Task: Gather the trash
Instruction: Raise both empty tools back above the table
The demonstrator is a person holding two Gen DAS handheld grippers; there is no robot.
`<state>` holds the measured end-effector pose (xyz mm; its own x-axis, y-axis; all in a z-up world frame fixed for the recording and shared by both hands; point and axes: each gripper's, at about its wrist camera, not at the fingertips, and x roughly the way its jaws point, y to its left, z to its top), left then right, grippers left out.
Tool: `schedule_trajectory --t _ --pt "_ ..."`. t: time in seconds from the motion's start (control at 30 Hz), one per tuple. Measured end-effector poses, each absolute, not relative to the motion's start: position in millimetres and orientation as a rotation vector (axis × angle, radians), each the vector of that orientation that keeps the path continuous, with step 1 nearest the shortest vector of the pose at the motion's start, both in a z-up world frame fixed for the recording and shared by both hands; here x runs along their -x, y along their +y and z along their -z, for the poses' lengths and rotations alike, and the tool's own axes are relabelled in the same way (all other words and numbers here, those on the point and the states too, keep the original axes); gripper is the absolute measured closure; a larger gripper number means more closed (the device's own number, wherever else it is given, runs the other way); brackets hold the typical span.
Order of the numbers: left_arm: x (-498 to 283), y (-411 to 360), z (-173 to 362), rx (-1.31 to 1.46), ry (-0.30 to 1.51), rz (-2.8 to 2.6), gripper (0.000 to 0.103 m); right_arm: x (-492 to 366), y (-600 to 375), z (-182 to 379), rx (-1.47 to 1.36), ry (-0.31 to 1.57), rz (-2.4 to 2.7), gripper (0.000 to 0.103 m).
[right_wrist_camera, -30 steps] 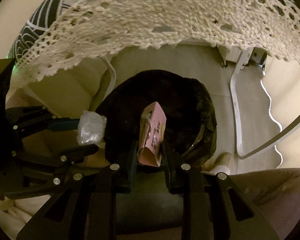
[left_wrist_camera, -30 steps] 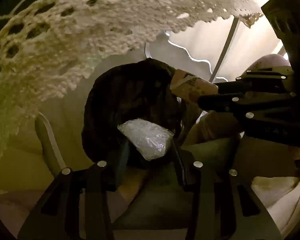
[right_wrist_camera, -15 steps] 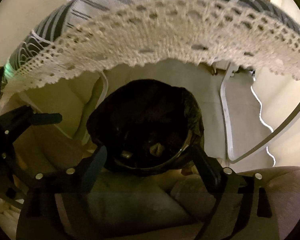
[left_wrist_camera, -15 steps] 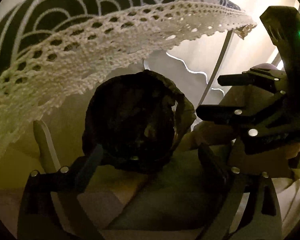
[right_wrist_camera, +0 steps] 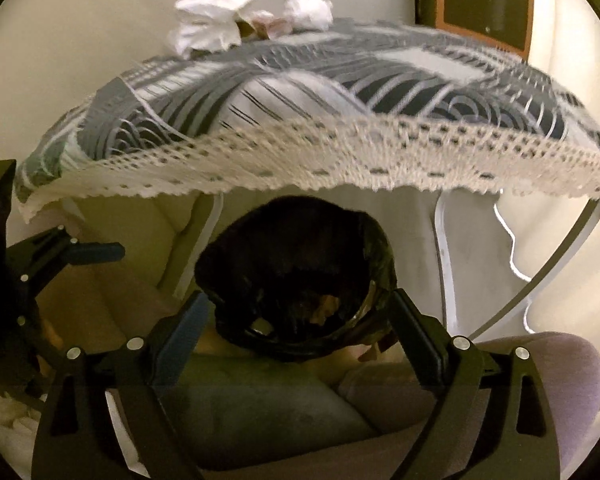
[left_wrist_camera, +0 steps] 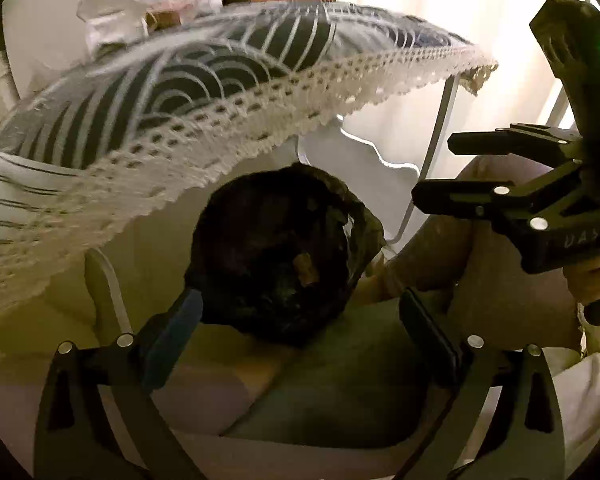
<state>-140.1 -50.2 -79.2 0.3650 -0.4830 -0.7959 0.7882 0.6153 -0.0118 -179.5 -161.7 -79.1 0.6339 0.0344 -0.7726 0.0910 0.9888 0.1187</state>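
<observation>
A bin lined with a black bag (left_wrist_camera: 276, 256) stands on the floor below the table; it also shows in the right wrist view (right_wrist_camera: 296, 276). Bits of trash (left_wrist_camera: 306, 270) lie inside it, also seen in the right wrist view (right_wrist_camera: 326, 308). My left gripper (left_wrist_camera: 300, 320) is open and empty above the bin's near rim. My right gripper (right_wrist_camera: 300, 320) is open and empty too, above the same bin; it shows at the right of the left wrist view (left_wrist_camera: 432, 168). Crumpled white paper (right_wrist_camera: 212, 24) and another wad (right_wrist_camera: 308, 14) lie on the table's far side.
A table with a dark patterned cloth and a cream lace edge (right_wrist_camera: 340, 140) hangs over the bin. White metal legs (right_wrist_camera: 444, 248) stand to the right. A brown box (right_wrist_camera: 484, 0) is at the back. The person's knees (right_wrist_camera: 540, 372) are under the grippers.
Both grippers opened and let go: the clear plastic wad and the pink carton dropped into the bin. Both grippers then rose, so the tabletop came into view.
</observation>
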Motion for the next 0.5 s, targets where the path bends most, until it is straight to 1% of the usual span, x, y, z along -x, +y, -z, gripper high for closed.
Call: schedule_trajectory --t 0.27,0.5 --pt "154 -28 49 -0.337 0.774 0.824 0.006 203 -140 29 -0.109 0.763 0.004 0.015" --pt "141 -21 22 -0.276 0.735 0.867 0.006 185 -136 -21 -0.089 0.621 -0.036 0.014"
